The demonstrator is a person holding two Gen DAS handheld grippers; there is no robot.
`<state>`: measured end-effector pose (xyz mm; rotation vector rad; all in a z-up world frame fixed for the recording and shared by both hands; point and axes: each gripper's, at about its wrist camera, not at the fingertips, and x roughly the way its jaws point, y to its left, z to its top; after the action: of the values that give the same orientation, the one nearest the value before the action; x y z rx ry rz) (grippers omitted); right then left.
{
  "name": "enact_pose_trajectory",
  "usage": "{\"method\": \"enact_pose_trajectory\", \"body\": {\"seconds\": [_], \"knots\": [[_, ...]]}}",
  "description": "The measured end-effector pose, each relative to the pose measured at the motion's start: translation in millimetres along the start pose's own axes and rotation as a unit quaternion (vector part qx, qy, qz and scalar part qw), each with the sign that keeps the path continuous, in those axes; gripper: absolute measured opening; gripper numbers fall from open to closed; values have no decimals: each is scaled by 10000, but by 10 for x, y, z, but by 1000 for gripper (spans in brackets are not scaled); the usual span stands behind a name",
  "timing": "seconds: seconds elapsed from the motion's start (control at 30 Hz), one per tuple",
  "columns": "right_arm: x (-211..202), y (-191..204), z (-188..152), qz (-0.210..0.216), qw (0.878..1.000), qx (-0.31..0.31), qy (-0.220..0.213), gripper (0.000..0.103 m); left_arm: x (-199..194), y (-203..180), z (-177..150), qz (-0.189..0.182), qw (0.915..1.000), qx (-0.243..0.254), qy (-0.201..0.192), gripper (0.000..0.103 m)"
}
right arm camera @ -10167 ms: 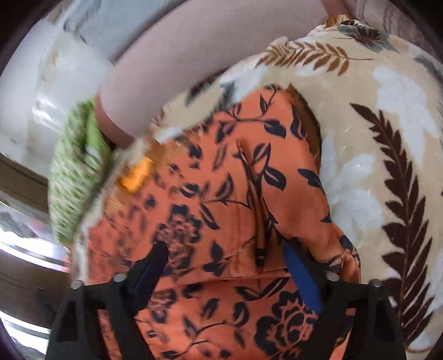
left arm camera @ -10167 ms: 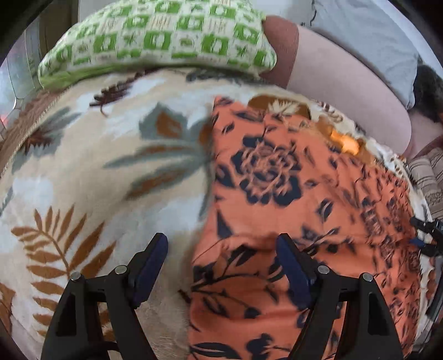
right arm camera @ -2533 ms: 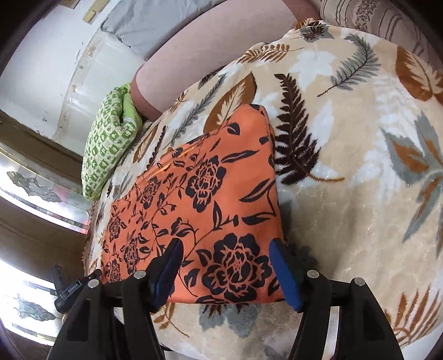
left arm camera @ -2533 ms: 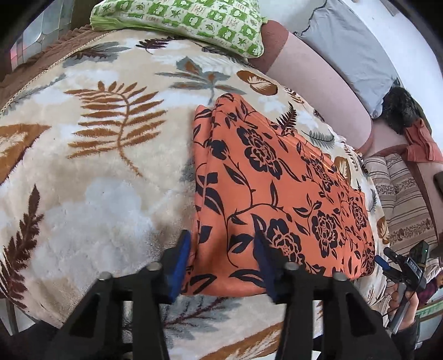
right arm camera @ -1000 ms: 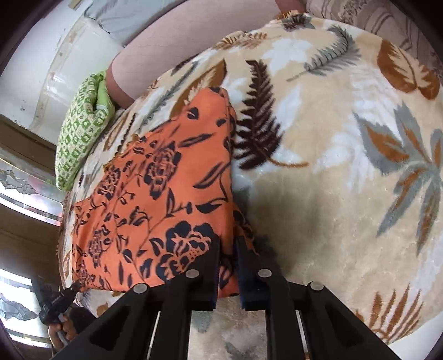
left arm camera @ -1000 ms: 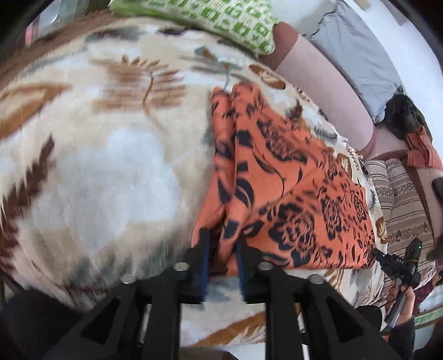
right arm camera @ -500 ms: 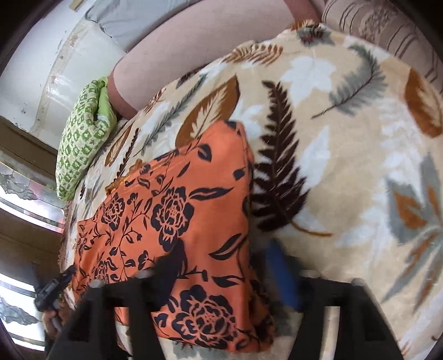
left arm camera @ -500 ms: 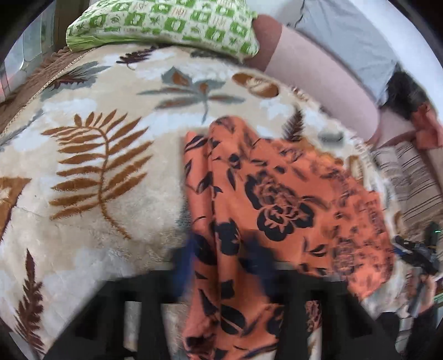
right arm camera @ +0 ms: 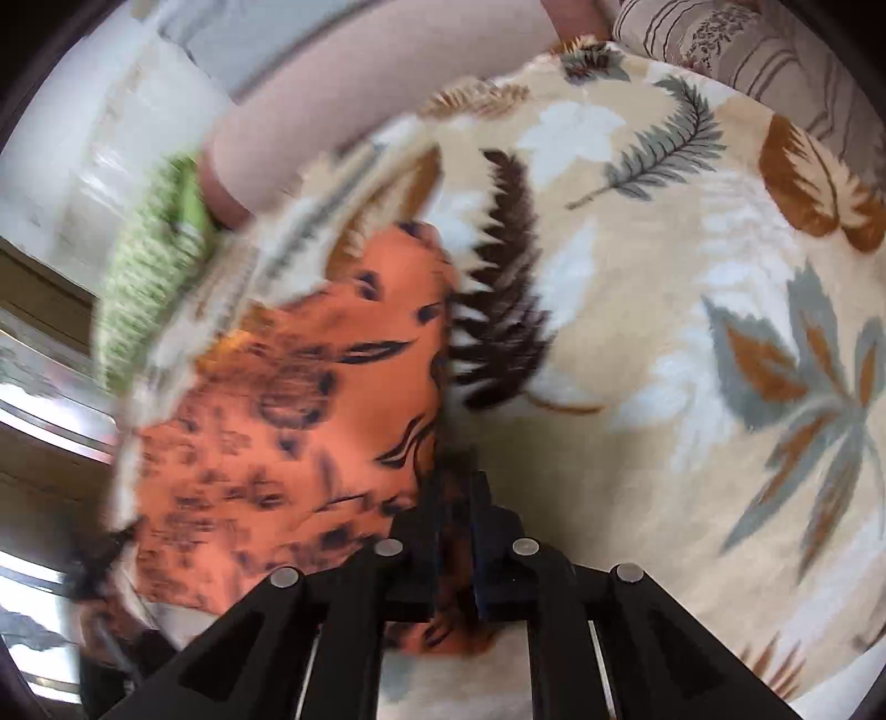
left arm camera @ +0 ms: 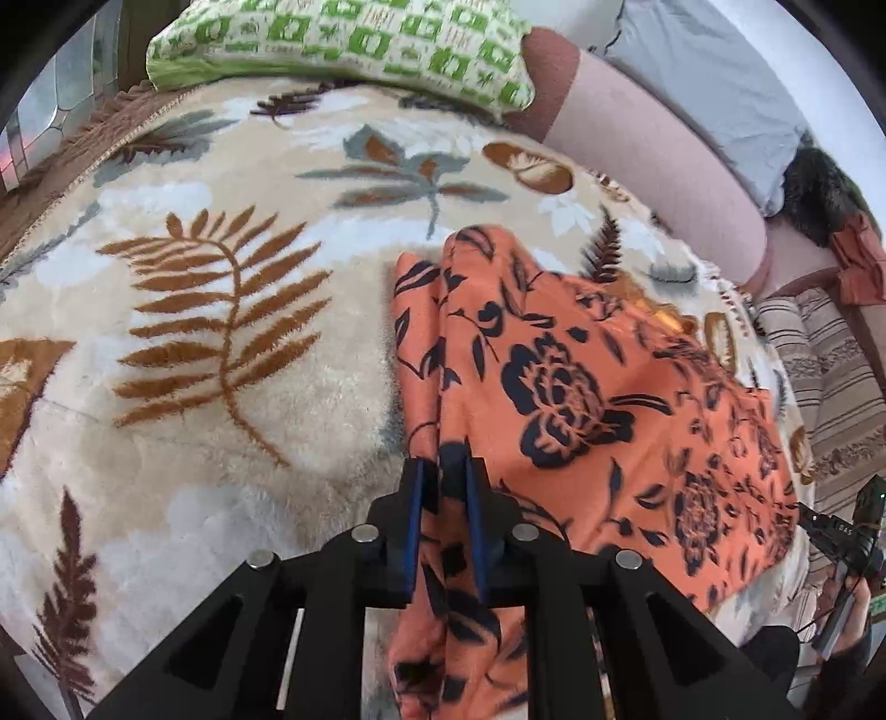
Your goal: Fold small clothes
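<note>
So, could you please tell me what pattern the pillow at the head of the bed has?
Green squares on a cream ground pillow, clearest in the left wrist view.

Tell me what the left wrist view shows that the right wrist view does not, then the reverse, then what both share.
Only the left wrist view: the left gripper shut on a bunched edge of the orange floral cloth, the other gripper far right, a dark item and a rust cloth on the sofa.

Only the right wrist view: the right gripper, jaws closing on the cloth's near corner, and bright window panes at left.

Both: the cloth, the leaf-print blanket, the green patterned pillow, the pink bolster.
</note>
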<state>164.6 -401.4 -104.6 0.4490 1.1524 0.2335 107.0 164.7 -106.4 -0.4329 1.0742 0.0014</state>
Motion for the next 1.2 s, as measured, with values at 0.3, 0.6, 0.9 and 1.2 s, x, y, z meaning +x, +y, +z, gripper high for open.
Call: {"method": "enact_pose_trajectory", "body": {"seconds": [0.3, 0.6, 0.9, 1.2], "knots": [[-246, 43, -317, 22, 9996, 40, -275, 86, -443, -19, -719, -351, 9993, 67, 55, 31], [-180, 140, -474, 11, 9995, -274, -151, 85, -356, -33, -752, -321, 9993, -102, 167, 4], [-21, -42, -402, -502, 9981, -209, 292, 27, -466, 350, -747, -59, 9981, -556, 238, 6], [-532, 128, -626, 780, 9922, 665, -712, 94, -708, -245, -1174, -682, 9808, -1703, -663, 68]]}}
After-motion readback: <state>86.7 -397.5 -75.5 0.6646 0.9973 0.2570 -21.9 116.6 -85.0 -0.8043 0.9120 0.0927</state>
